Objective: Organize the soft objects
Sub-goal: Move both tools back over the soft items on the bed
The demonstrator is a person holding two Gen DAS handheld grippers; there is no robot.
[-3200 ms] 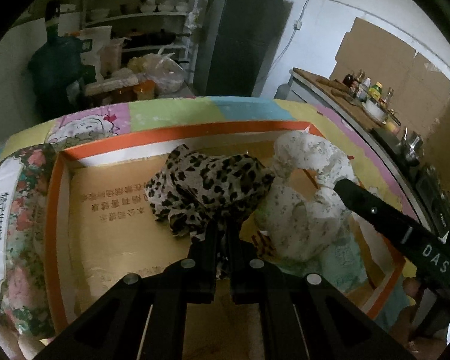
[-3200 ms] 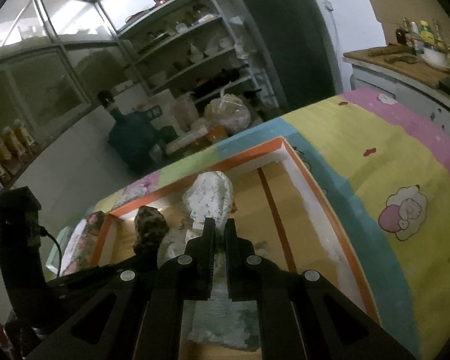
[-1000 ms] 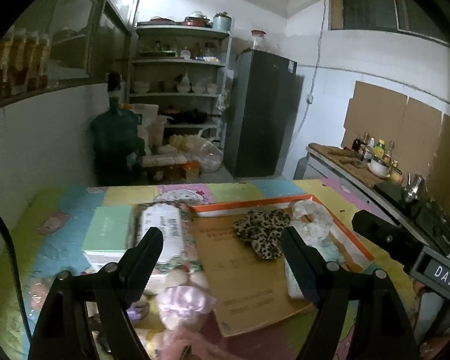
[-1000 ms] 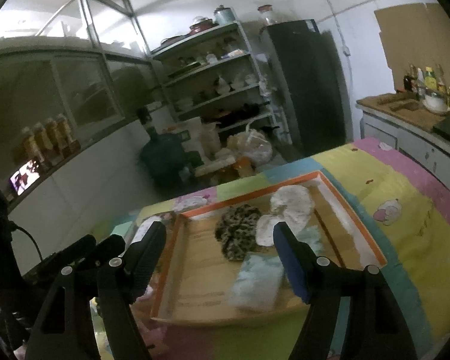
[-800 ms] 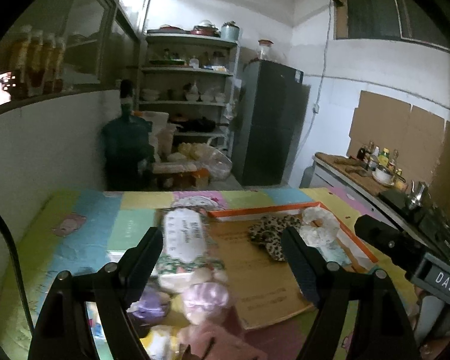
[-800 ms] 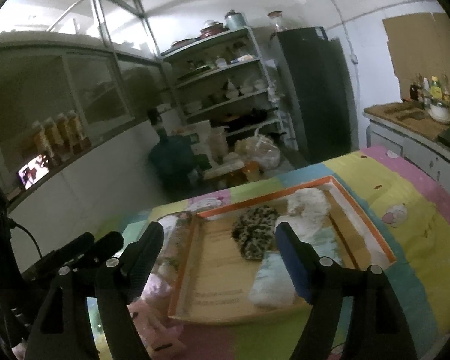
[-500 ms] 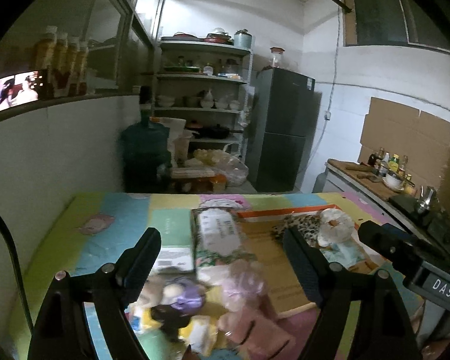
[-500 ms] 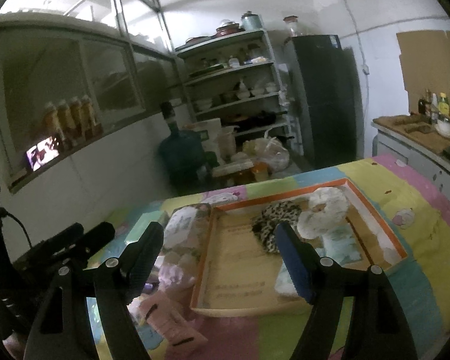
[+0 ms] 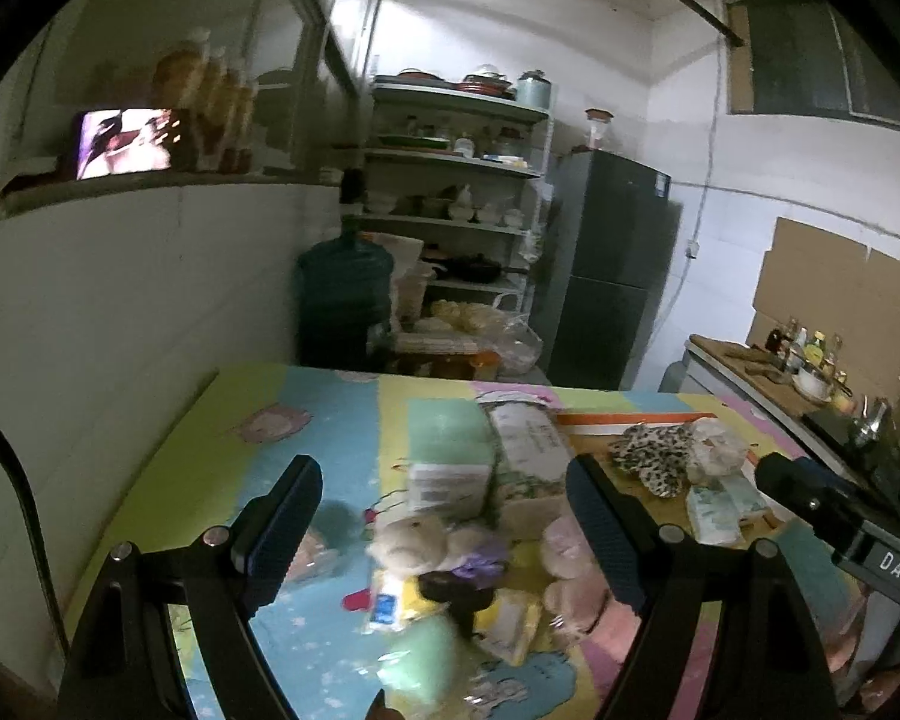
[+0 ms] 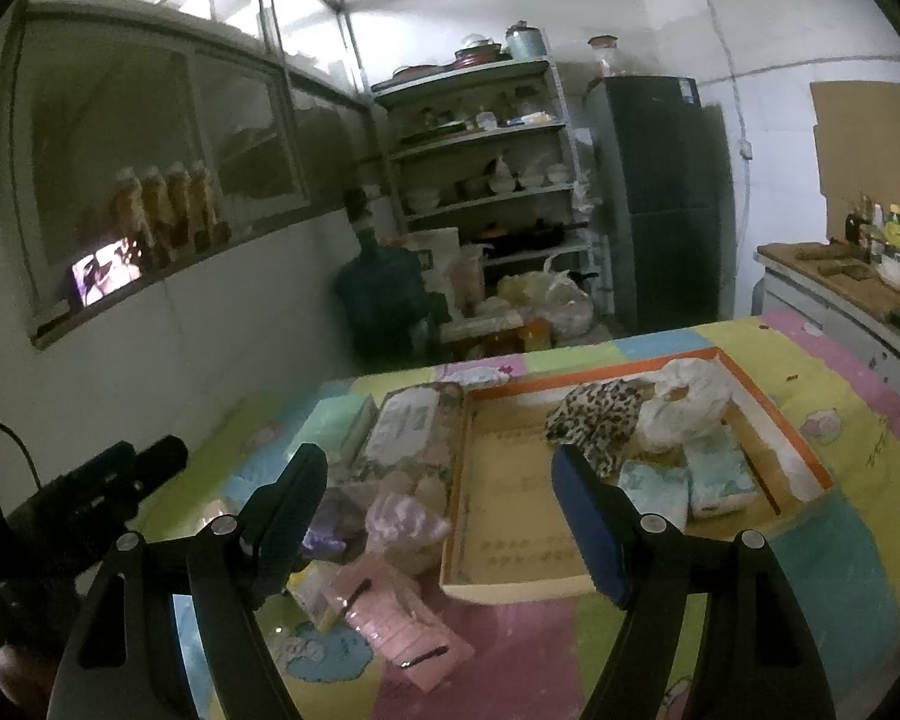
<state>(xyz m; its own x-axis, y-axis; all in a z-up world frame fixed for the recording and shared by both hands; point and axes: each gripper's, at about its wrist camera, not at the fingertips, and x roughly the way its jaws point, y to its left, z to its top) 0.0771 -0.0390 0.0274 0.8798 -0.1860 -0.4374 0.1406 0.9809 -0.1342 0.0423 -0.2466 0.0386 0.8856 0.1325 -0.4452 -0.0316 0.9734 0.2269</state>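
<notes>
Soft objects (image 10: 390, 516) are seen heaped beside the cardboard tray (image 10: 774, 438). Left gripper (image 9: 444, 516) and right gripper (image 10: 438, 504) are held spread, nothing gripped.

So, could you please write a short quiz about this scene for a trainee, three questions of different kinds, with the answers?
1. True or false: the leopard-print cloth lies inside the orange-rimmed tray.
2. Multiple choice: the right gripper is (A) shut on a tissue pack, (B) open and empty, (C) shut on nothing.
3. Fill in: the pink pouch lies on the colourful mat, ______ the tray.

Key: 1 true; 2 B; 3 outside. The pouch is near the tray's front left corner in the right wrist view. The two tissue packs and the white cloth are in the tray too.
</notes>
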